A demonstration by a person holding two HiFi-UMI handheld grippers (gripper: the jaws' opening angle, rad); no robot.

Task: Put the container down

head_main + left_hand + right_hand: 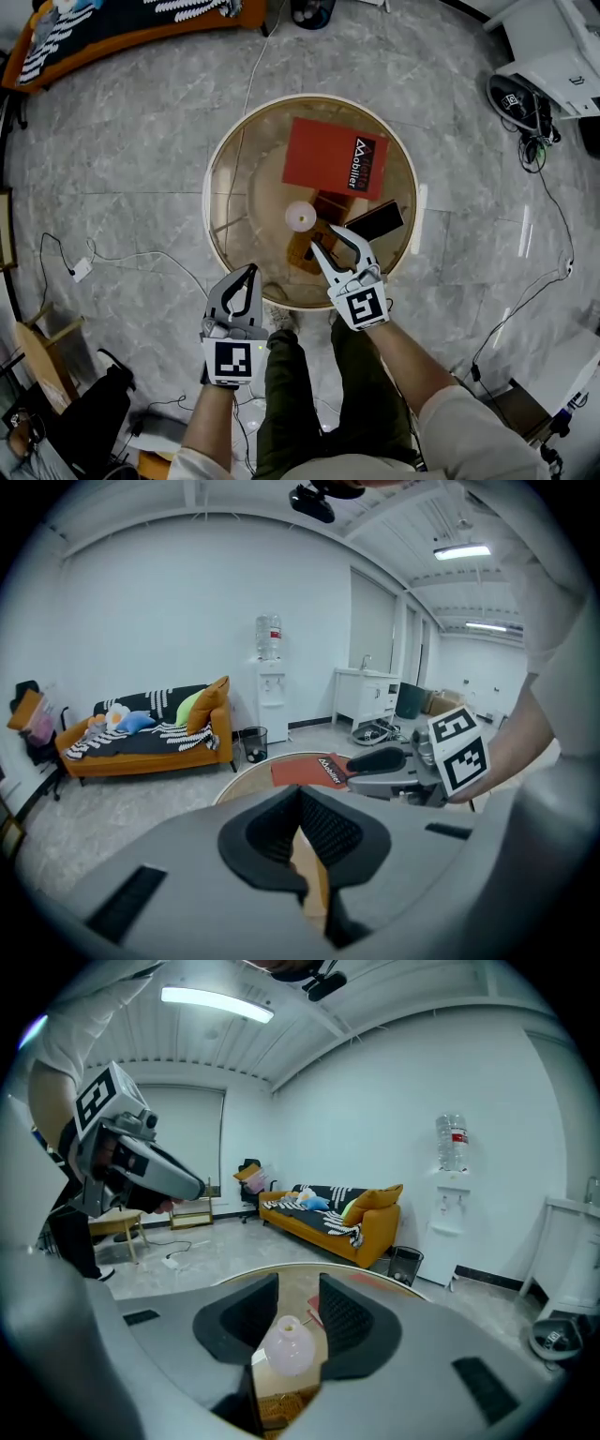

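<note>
The container is a small pale pink vase (300, 217) standing upright on the round glass table (216, 169). My right gripper (322, 236) is open, just short of the vase on its near side. In the right gripper view the vase (288, 1346) shows between the spread fingers of the right gripper (298, 1281), with a gap on each side and neither pad pressing on it. My left gripper (251, 270) hangs at the table's near edge, shut with nothing in it. The left gripper view shows the left gripper (300, 794) with its tips touching.
A red book (335, 157) lies on the far part of the table and a black flat device (377, 220) to the right of the vase. A woven brown mat (305, 251) lies under the right gripper. Cables run over the floor around the table, and an orange sofa (122, 33) is at the far left.
</note>
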